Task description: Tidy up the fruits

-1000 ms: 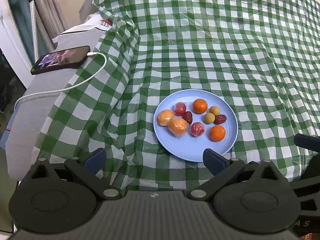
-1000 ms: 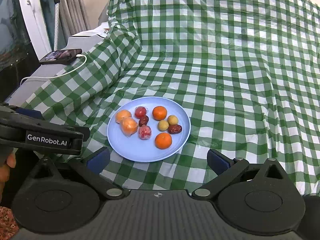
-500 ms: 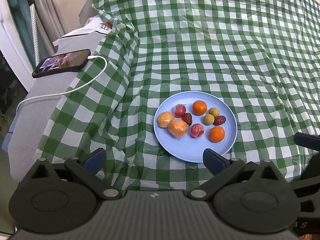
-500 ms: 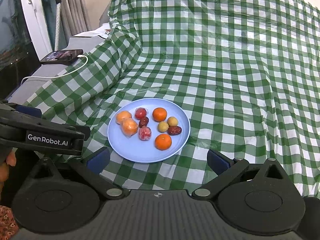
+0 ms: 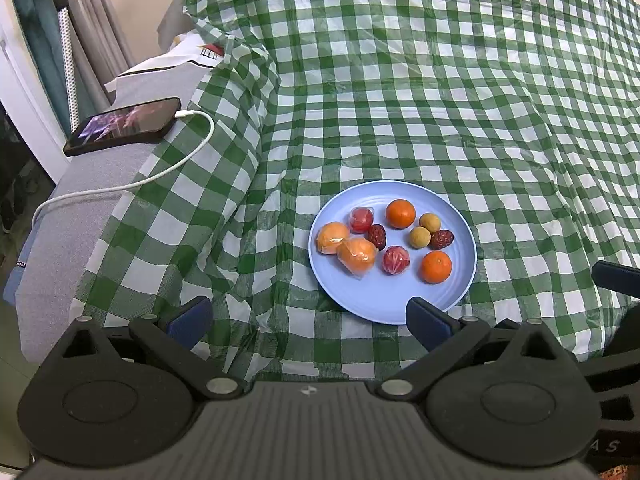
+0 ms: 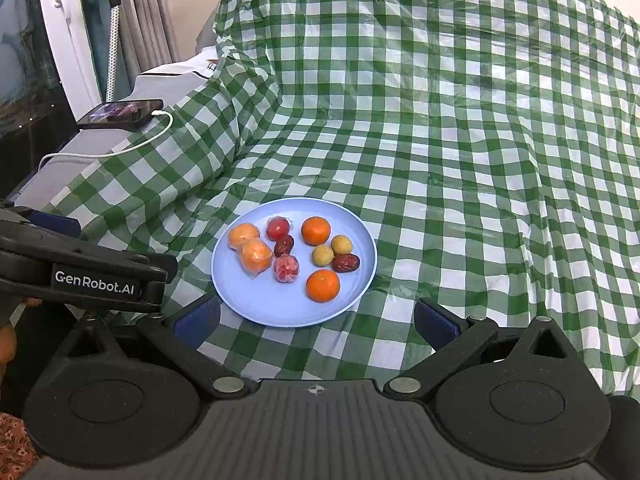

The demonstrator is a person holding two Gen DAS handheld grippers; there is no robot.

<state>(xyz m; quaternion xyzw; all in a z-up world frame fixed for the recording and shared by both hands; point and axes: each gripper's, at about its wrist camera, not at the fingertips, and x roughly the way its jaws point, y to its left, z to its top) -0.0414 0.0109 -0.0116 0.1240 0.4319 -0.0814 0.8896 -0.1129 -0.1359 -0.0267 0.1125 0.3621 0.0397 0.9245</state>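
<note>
A: Plate position?

B: Light blue plate sits on the green checked cloth; all fruit lies on it.

A: Contents?

B: Two bare oranges, one at the plate's far side, one at its near right. Two wrapped oranges touching at the plate's left. Two wrapped red fruits, two dark red dates, two small tan round fruits touching, right of centre.

A: Tools?

B: Left gripper fingers spread wide, empty, short of the plate's near rim. Right gripper likewise spread, empty, near rim between its fingers.

A: Else?

B: Phone with white cable, well left of the plate.
</note>
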